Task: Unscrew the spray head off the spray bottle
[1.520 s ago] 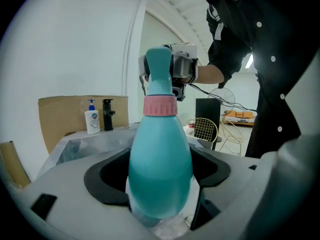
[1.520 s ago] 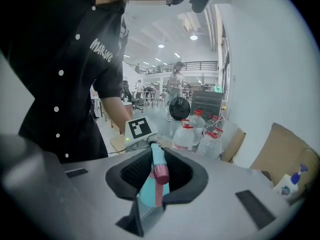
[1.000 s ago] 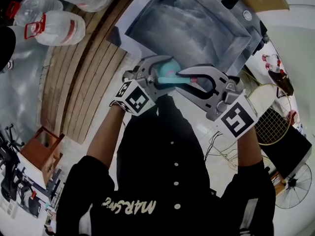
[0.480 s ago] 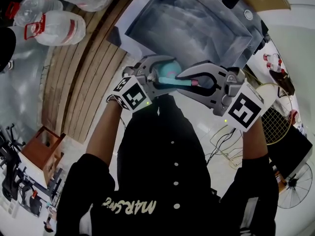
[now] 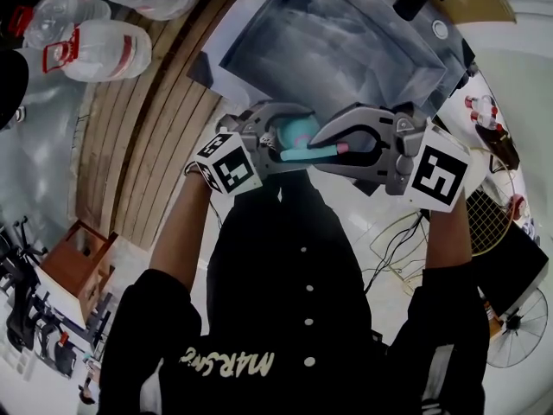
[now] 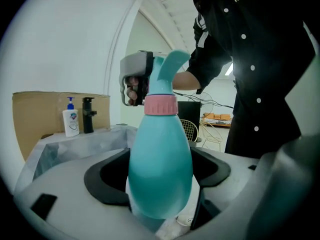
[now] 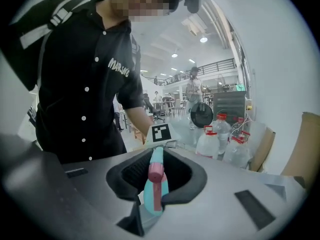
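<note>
The bottle (image 6: 160, 149) is held in mid-air between both tools: the left gripper (image 6: 160, 184) clamps its belly, the right gripper (image 7: 156, 179) is closed on the head (image 7: 152, 196). Likely light, smooth, slightly squashy plastic; best held low, turning above the pink collar (image 6: 161, 105)

Spray bottle (image 5: 298, 130) mostly hidden, head view; soap bottle (image 6: 70, 121) label too small

far centre: grey sink basin (image 5: 346, 33) lined with clear plastic film; black tap (image 6: 88, 115) and white pump soap bottle (image 6: 70, 120) at its rim, cardboard sheet (image 6: 35, 129) behind. far left: wooden slat decking (image 5: 138, 145), large clear water bottles (image 5: 104, 50). near left: small wooden crate (image 5: 73, 271). right: white floor (image 5: 359, 219), gold wire chair (image 6: 188, 130), black fan (image 5: 518, 327). overhead: round ceiling lights (image 7: 203, 39), railed gallery (image 7: 210, 66).
</note>
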Demonstrator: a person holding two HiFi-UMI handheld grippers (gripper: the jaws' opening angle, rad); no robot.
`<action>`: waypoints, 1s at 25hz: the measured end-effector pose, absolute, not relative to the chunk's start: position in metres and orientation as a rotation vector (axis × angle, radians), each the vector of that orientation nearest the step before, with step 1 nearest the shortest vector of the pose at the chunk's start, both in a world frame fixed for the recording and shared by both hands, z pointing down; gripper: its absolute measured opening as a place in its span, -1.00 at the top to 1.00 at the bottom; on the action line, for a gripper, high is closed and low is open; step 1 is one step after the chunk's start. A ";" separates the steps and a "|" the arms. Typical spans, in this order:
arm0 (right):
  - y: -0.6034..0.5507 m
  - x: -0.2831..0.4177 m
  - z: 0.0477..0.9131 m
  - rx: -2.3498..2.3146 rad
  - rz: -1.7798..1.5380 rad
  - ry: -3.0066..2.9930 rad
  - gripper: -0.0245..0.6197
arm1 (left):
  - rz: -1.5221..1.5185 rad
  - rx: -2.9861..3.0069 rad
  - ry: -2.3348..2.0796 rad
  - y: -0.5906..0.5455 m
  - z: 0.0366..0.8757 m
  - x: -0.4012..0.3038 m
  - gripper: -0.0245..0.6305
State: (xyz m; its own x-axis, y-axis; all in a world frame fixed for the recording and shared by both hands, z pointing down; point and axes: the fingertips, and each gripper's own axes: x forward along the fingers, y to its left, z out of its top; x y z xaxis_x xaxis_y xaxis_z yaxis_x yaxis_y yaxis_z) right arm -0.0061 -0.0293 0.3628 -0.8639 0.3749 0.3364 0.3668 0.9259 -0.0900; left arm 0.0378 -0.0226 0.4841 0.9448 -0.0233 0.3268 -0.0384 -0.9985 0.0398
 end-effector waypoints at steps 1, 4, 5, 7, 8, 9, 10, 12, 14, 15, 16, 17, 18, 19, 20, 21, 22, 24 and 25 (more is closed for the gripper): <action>-0.031 -0.006 0.362 -0.530 0.046 -2.739 0.68 | 0.503 3.047 -0.057 -0.023 0.483 0.038 -0.26; -0.035 -0.006 0.364 -0.458 0.072 -2.740 0.65 | 0.493 3.048 -0.082 -0.025 0.482 0.038 -0.26; -0.037 -0.006 0.366 -0.427 0.074 -2.731 0.57 | 0.495 3.053 -0.092 -0.026 0.483 0.038 -0.26; -0.042 -0.001 0.370 -0.346 0.082 -2.703 0.38 | 0.500 3.060 -0.121 -0.026 0.483 0.037 -0.26; -0.044 0.003 0.371 -0.290 0.098 -2.695 0.29 | 0.500 3.061 -0.141 -0.026 0.484 0.037 -0.26; -0.048 0.008 0.369 -0.220 0.125 -2.700 0.24 | 0.498 3.061 -0.166 -0.026 0.484 0.037 -0.26; -0.052 0.013 0.364 -0.134 0.162 -2.724 0.17 | 0.496 3.060 -0.195 -0.027 0.484 0.037 -0.26; -0.061 0.020 0.346 0.084 0.220 -2.815 0.09 | 0.493 3.054 -0.264 -0.028 0.484 0.038 -0.26; -0.064 0.025 0.328 0.325 0.252 -2.886 0.09 | 0.492 3.043 -0.338 -0.029 0.484 0.037 -0.26; -0.062 0.026 0.322 0.443 0.266 -2.901 0.09 | 0.494 3.035 -0.375 -0.030 0.485 0.036 -0.26; -0.059 0.027 0.317 0.562 0.277 -2.904 0.09 | 0.497 3.025 -0.414 -0.031 0.485 0.035 -0.26; -0.057 0.029 0.313 0.689 0.283 -2.895 0.07 | 0.500 3.014 -0.453 -0.032 0.485 0.035 -0.26; -0.056 0.031 0.312 0.824 0.288 -2.874 0.05 | 0.502 3.000 -0.493 -0.034 0.484 0.034 -0.26; -0.055 0.034 0.313 0.961 0.297 -2.841 0.02 | 0.504 2.986 -0.533 -0.036 0.482 0.034 -0.26; -0.054 0.037 0.316 1.082 0.313 -2.802 0.02 | 0.504 2.976 -0.573 -0.038 0.482 0.034 -0.26; -0.052 0.039 0.321 1.178 0.341 -2.764 0.01 | 0.504 2.970 -0.612 -0.039 0.483 0.035 -0.26; -0.051 0.037 0.324 1.256 0.374 -2.733 -0.04 | 0.503 2.960 -0.652 -0.041 0.484 0.035 -0.26; -0.050 0.029 0.327 1.375 0.407 -2.678 -0.11 | 0.498 2.931 -0.732 -0.044 0.484 0.035 -0.26; -0.050 0.024 0.330 1.408 0.404 -2.648 -0.13 | 0.497 2.917 -0.768 -0.046 0.485 0.035 -0.26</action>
State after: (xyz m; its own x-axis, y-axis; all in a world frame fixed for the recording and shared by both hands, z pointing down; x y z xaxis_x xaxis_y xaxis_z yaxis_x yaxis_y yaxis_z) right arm 0.0241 -0.0500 0.3298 -0.5618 -0.7963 0.2243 -0.8270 0.5328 -0.1796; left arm 0.0352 -0.0460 0.4846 0.8213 -0.4648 0.3309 -0.4923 -0.8704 -0.0009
